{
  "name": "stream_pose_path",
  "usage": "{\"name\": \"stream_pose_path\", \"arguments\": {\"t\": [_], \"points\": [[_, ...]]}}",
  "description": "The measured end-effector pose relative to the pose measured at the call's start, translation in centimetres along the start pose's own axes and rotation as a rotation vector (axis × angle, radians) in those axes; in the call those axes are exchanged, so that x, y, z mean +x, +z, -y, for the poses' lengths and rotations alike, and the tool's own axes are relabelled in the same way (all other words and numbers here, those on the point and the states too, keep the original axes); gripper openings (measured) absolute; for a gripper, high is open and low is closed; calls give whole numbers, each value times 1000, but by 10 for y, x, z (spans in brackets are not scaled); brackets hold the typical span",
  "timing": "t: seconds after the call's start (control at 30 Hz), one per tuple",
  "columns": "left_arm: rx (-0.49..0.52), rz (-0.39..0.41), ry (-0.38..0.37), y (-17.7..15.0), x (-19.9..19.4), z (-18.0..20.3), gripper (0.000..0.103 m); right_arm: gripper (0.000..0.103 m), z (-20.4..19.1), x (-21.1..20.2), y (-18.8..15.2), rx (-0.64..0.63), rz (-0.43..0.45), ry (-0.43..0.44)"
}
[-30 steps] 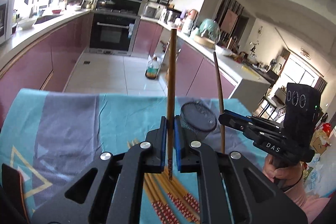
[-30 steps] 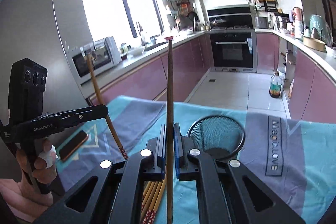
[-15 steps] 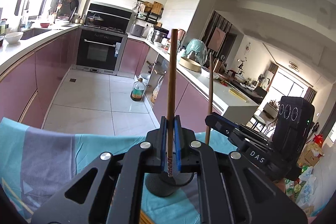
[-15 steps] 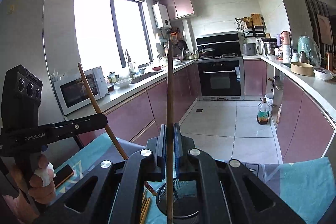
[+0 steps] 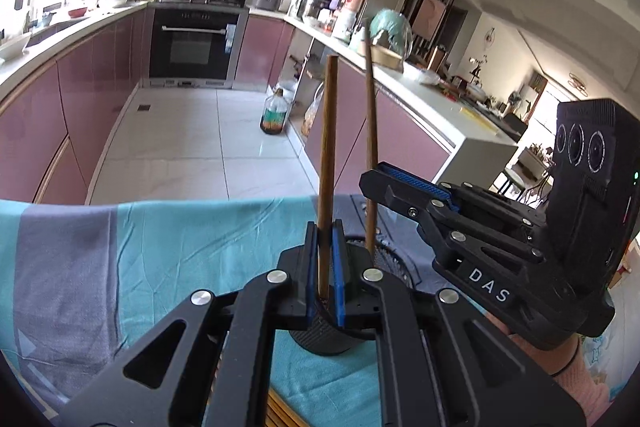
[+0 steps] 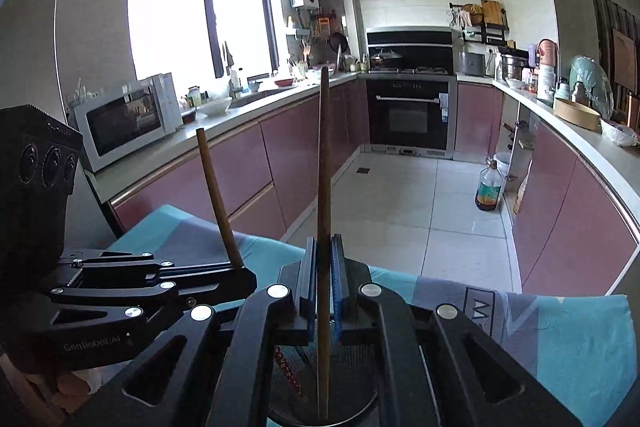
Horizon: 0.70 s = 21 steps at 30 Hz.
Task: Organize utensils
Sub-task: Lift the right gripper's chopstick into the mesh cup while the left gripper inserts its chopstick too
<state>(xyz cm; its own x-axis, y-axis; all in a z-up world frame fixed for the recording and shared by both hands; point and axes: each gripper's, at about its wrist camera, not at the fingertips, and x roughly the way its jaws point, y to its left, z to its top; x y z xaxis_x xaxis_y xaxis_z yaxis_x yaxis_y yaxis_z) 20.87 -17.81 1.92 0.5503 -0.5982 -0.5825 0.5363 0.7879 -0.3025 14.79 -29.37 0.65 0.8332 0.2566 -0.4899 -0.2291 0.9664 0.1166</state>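
Note:
My left gripper [image 5: 323, 269] is shut on a brown chopstick [image 5: 326, 163] that stands upright, its lower end over the black mesh cup [image 5: 328, 335]. My right gripper [image 6: 323, 293] is shut on a second chopstick [image 6: 323, 195], also upright, whose lower end reaches down into the mesh cup [image 6: 360, 359]. In the left wrist view the right gripper [image 5: 384, 183] sits just right of the cup with its chopstick [image 5: 371, 131]. In the right wrist view the left gripper [image 6: 240, 275] and its chopstick [image 6: 218, 203] are at the left. The patterned tip of the left chopstick shows inside the cup.
The cup stands on a teal and grey cloth [image 5: 160, 247] over the table. A bundle of chopsticks [image 5: 280, 411] lies on the cloth under my left gripper. Beyond the table edge are the tiled floor, a bottle [image 5: 274, 115] and pink cabinets.
Both grippers have come down and closer together over the mesh cup. The chopstick ends have dropped toward and into the cup. Both grips stay shut.

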Motion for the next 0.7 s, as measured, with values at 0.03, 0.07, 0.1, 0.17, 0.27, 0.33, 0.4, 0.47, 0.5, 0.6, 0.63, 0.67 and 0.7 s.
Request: {"name": "stream_pose_path", "arguments": {"t": [0.03, 0.07, 0.1, 0.17, 0.27, 0.33, 0.4, 0.47, 0.5, 0.6, 0.63, 0.67, 0.7], "points": [[0, -9, 0, -4, 3, -4, 8, 6, -2, 4, -2, -5, -23, -6], [4, -13, 6, -6, 6, -3, 8, 6, -4, 6, -6, -9, -42, -10], [9, -18, 9, -8, 11, -6, 8, 6, -4, 10, -8, -11, -58, -16], [14, -18, 26, -11, 17, -9, 9, 7, -4, 16, -11, -10, -87, -24], [9, -6, 49, -12, 19, -16, 28, 14, -6, 17, -15, -8, -96, -34], [10, 11, 64, -12, 17, -18, 33, 20, -8, 16, -16, -14, -91, -44], [12, 28, 80, -11, 12, -20, 35, 21, -9, 15, -14, -21, -85, -49], [15, 42, 90, -11, 7, -22, 38, 24, -9, 15, -13, -23, -78, -54], [16, 46, 94, -12, 3, -22, 38, 25, -8, 14, -13, -24, -72, -61], [23, 67, 117, -13, -9, -24, 41, 30, -7, 10, -12, -18, -59, -72], [25, 74, 125, -14, -14, -26, 42, 31, -8, 7, -13, -20, -51, -81], [24, 82, 130, -16, -19, -27, 43, 33, -9, 2, -14, -23, -39, -91], [25, 90, 136, -18, -24, -29, 46, 34, -9, -2, -15, -23, -29, -96]]}}
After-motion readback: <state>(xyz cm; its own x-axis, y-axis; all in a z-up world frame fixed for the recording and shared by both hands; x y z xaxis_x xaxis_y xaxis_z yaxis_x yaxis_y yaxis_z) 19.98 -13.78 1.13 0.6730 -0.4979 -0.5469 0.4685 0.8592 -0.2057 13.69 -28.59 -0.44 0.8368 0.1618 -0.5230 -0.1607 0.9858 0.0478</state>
